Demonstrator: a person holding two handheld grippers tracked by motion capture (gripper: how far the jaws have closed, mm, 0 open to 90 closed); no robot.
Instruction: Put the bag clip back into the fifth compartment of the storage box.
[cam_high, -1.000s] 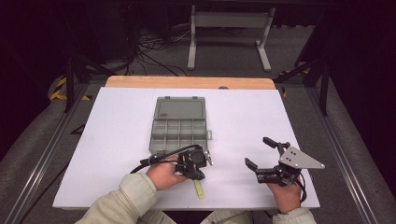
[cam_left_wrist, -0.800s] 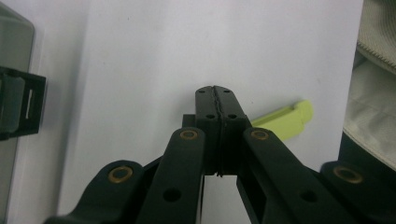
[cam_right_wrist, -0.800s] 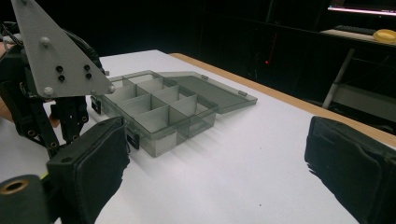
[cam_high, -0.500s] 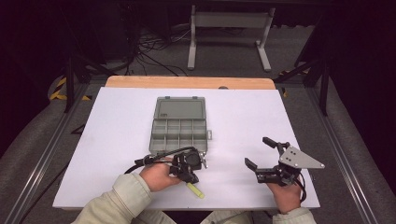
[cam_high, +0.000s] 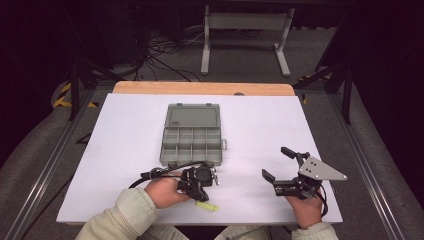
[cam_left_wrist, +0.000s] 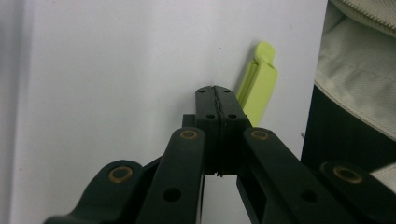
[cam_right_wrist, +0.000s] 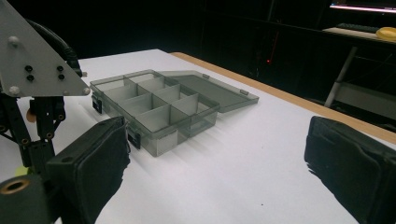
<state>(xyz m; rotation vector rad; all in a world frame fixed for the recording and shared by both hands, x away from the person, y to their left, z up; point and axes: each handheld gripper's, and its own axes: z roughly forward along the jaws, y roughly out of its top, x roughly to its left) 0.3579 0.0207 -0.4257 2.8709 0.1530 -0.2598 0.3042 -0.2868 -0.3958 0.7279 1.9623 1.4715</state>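
The jaws of the left gripper (cam_left_wrist: 215, 100) were pressed together, empty, just beside the small yellow-green clip (cam_left_wrist: 259, 84) on the white surface (cam_high: 125, 135); the right gripper (cam_high: 279, 168) stood spread. The clip seemed light, stiff plastic, best pinched across its flat middle.

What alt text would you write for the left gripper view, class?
The left claw, shut with nothing between its jaws, points down at a white table. A yellow-green clip lies on it just beyond and right of the tips, near a pale sleeve.
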